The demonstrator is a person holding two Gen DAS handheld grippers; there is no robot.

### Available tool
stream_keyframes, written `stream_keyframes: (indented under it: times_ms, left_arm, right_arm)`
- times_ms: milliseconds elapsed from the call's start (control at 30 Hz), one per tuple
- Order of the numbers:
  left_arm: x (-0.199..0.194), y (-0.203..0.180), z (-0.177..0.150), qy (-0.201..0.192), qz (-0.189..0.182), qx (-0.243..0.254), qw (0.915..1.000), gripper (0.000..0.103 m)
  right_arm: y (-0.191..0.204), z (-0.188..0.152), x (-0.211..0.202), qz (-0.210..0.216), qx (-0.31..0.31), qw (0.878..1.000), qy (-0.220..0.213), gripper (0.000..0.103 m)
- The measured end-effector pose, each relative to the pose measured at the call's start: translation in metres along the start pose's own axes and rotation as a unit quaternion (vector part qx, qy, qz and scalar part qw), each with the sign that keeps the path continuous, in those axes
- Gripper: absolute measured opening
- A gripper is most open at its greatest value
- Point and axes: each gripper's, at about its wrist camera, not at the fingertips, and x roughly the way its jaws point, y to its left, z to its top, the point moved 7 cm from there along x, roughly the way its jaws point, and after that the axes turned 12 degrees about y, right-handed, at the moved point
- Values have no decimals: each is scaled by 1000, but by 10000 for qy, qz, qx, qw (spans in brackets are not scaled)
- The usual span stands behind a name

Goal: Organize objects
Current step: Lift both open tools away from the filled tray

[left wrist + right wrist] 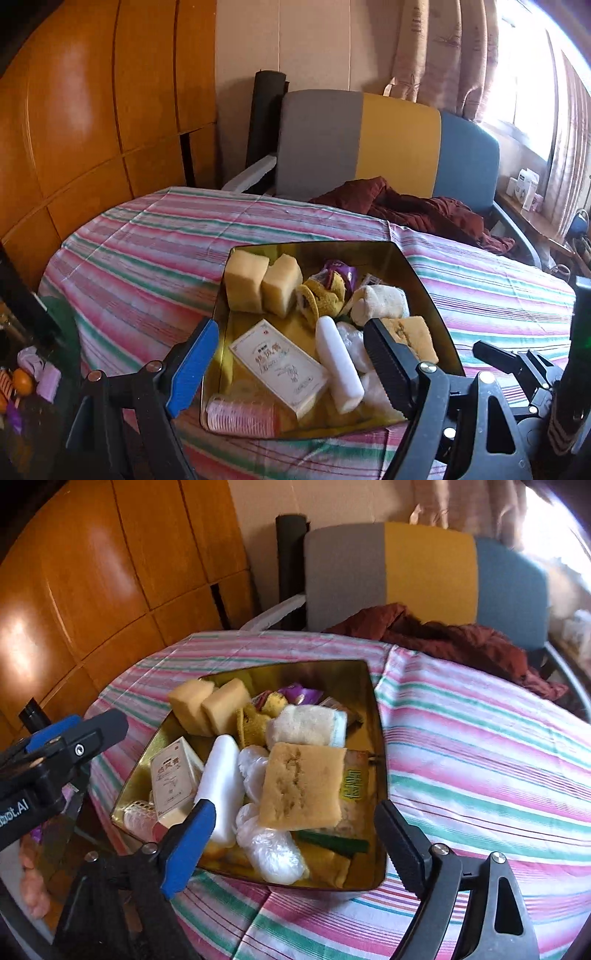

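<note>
A: Through the left camera, the left hand-held gripper (pixel 291 365) is wide open, holding nothing. The gold tin (pixel 428 291) sits on the striped surface (pixel 140 240), full of sponges and a white box (pixel 279 365).

B: From the right camera, the right hand-held gripper (pixel 295 843) is wide open too, empty, just above a tan sponge (pixel 301 786) in the tin.

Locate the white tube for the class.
The white tube lies in the gold tin, between the white box and the plastic bags.
</note>
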Motion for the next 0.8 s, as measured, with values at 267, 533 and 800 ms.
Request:
stream_keyframes:
  times_ms: [267, 533, 800]
  left_arm:
    - [-1, 11, -21, 112, 44, -429, 9990, 82]
    - [-6, 13, -25, -41, 128, -432, 9990, 77]
    - [-7, 15, -26, -92, 227, -391, 9989, 77]
  right_arm:
    - [-7, -12, -14, -266, 246, 9988, -339, 95]
    - [0, -19, -10, -251, 120, 9994, -213, 96]
    - [2, -21, -7, -282, 102, 9994, -164, 96]
